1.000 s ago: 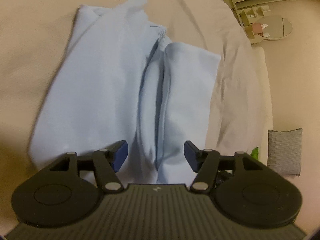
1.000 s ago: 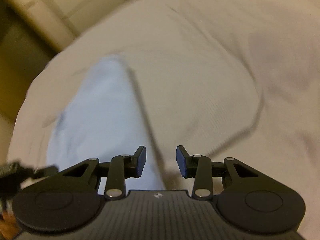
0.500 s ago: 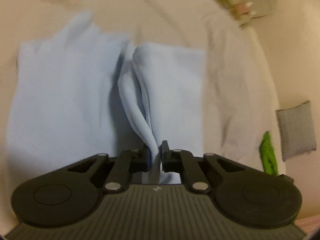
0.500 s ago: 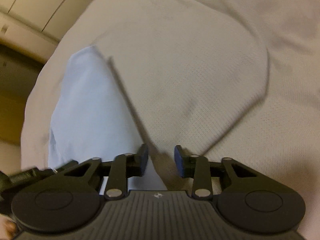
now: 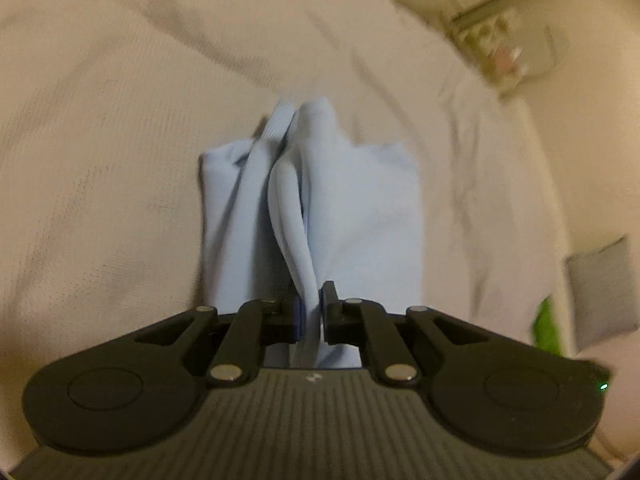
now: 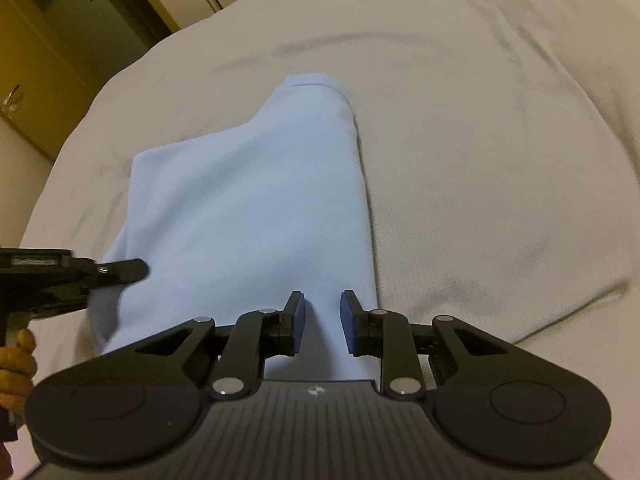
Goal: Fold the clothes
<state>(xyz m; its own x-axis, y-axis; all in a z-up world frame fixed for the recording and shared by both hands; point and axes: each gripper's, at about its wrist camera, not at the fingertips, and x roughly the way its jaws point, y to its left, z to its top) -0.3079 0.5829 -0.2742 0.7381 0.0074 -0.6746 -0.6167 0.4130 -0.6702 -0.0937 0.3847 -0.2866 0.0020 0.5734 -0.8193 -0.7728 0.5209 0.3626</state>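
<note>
A light blue garment (image 5: 360,208) lies folded lengthwise on a beige bed cover (image 5: 100,160). My left gripper (image 5: 311,312) is shut on a raised ridge of its cloth at the near end, and the fabric hangs bunched from the pads. In the right wrist view the same garment (image 6: 248,208) stretches away as a long panel with a ribbed far end. My right gripper (image 6: 322,320) hovers over its near right edge, jaws a little apart, with flat cloth showing in the gap and no pinch. The left gripper (image 6: 120,270) enters that view from the left, with a hand (image 6: 16,356) on its handle.
The bed cover (image 6: 480,160) spreads wide to the right of the garment. Off the bed's right side are a grey cushion (image 5: 600,292), something bright green (image 5: 546,324) and blurred small furniture (image 5: 512,52). A yellowish door (image 6: 48,60) stands beyond the bed's far left.
My left gripper shut on a fold of the garment and lifted it, so the cloth now looks narrower. My right gripper narrowed its jaws and moved from the bed cover to over the garment.
</note>
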